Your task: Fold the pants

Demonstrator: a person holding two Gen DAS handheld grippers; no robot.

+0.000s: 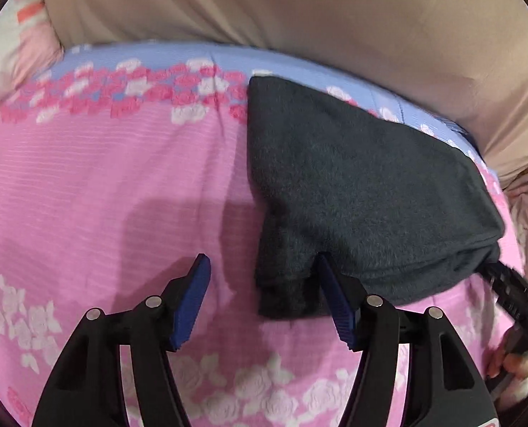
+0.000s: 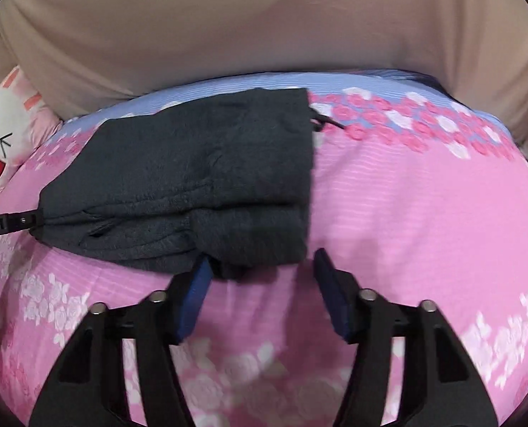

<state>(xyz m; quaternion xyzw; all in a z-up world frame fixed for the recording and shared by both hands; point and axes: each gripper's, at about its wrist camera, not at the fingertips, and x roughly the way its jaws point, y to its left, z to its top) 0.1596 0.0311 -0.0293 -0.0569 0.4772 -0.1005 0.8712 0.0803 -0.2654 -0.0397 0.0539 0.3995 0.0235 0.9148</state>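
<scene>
Two tongs: I am holding my left tongs (image 1: 260, 267) and my right tongs (image 2: 262, 261) spread wide, gripping nothing.
Pants: dark grey pants (image 1: 363, 185) are lying folded into a thick bundle on the bed (image 1: 104, 185), toward its far edge.
Left tongs: hovering at the bundle's near left corner.
Right tongs: hovering at its near right corner.

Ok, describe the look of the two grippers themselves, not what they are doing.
The left gripper and the right gripper look alike: glossy black plastic linkage arms with cut-out windows, round silver pivot pins at the joints, and ribbed dark blue pads on the fingertips. The left gripper's body, seen from the right wrist, is a black bar carrying small white lettering too small to read. No cables show.
</scene>
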